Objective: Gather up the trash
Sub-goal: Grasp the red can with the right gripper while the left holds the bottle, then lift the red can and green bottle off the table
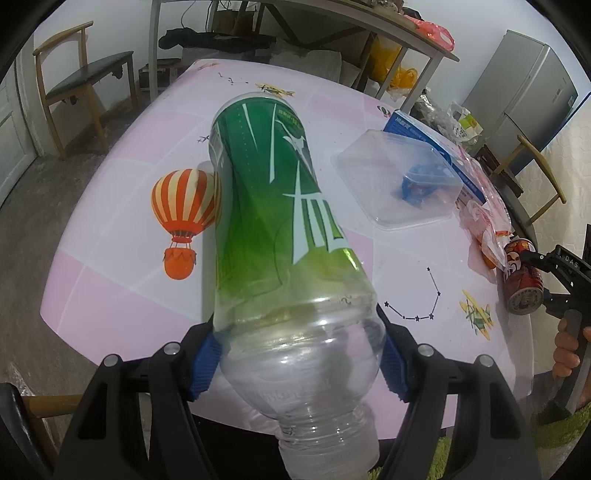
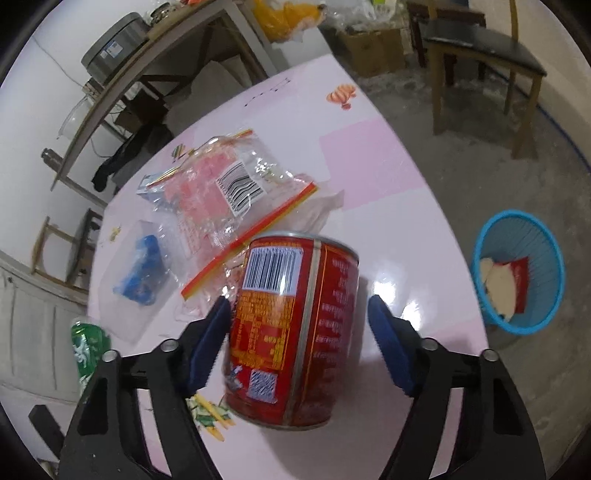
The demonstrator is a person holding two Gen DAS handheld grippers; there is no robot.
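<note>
The round table (image 1: 110, 266) has a shiny pink and white top with pictures on it: a striped hot-air balloon, small planes and dotted star lines. The floor (image 2: 461, 147) is grey, bare and dusty. The walls are white.

In the left wrist view, a wooden chair (image 1: 79, 79) with a dark seat stands at about 10 o'clock. A long wooden shelf table (image 1: 369, 26) runs across 12 to 1 o'clock. A tall grey fridge (image 1: 528, 92) stands at 2 o'clock, and another wooden chair (image 1: 543, 173) sits at 3 o'clock.

In the right wrist view, a dark-seated chair (image 2: 487, 48) stands at 1 o'clock, with a cardboard box (image 2: 373, 48) beside it at 12 o'clock. Light shines white on the table top.
</note>
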